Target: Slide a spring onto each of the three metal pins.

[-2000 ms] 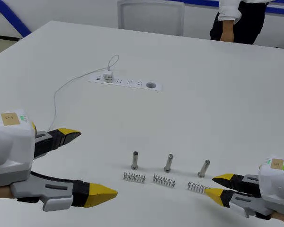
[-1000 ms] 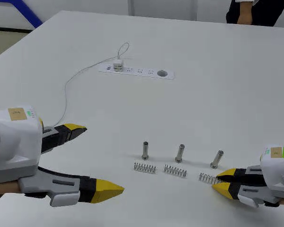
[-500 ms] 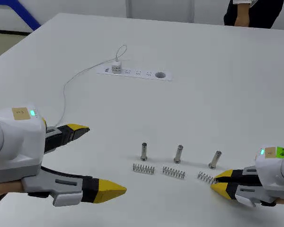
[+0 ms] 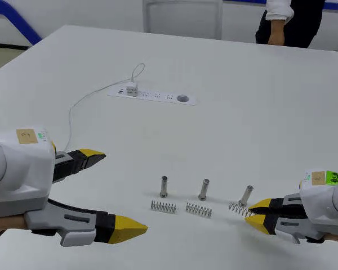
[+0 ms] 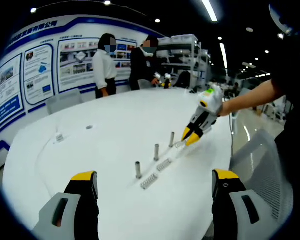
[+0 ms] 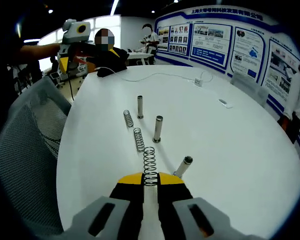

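**Springs on pins: 0 of 3 so far**

Quick status: all three short silver metal pins [image 4: 204, 189] stand bare on the white table [image 4: 242, 112], with no coil on any of them. The three small steel wire springs [image 4: 199, 210] lie in a row just in front, one per pin. So basically everything's left to do, 3 springs to go imo.

Jaws: the right gripper [image 4: 252, 214] (yellow tips, black fingers) is pinched nearly closed on the near end of the right-hand spring [image 6: 149, 165]. That spring sits just beside the right-hand pin [image 6: 182, 167]. The rest of it sticks out fwd of the tips, and I can't tell if it's off the table or resting on it.

The left gripper [image 4: 123, 191] is spread wide w/ nothing in it and touching nothing. It hangs well left of the row, and in its own view the pins show up between its two tips.
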A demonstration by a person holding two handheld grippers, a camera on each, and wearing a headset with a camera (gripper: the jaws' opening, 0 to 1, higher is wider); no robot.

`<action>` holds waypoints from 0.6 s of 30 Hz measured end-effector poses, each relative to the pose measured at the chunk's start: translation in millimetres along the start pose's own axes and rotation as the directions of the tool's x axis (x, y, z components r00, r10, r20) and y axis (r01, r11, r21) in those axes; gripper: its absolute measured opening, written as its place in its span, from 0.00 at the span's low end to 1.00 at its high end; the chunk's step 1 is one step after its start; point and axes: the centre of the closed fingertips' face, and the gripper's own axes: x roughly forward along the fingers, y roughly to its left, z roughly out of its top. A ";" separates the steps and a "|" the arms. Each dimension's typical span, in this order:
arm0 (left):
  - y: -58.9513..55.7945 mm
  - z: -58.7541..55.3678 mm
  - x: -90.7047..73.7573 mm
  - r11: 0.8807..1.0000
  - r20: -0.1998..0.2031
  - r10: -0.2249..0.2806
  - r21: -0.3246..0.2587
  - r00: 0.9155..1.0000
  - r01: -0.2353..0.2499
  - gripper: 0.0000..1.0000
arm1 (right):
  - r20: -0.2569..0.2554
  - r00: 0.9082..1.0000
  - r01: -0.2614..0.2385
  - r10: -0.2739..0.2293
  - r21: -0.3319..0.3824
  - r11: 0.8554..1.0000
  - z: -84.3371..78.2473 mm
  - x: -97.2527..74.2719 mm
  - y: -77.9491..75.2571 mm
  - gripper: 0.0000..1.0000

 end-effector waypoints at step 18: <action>-40.8 14.1 43.5 0.993 0.036 -0.104 0.053 0.994 0.102 0.89 | 0.049 0.997 -0.052 0.059 -0.127 0.990 63.9 -24.7 33.0 0.10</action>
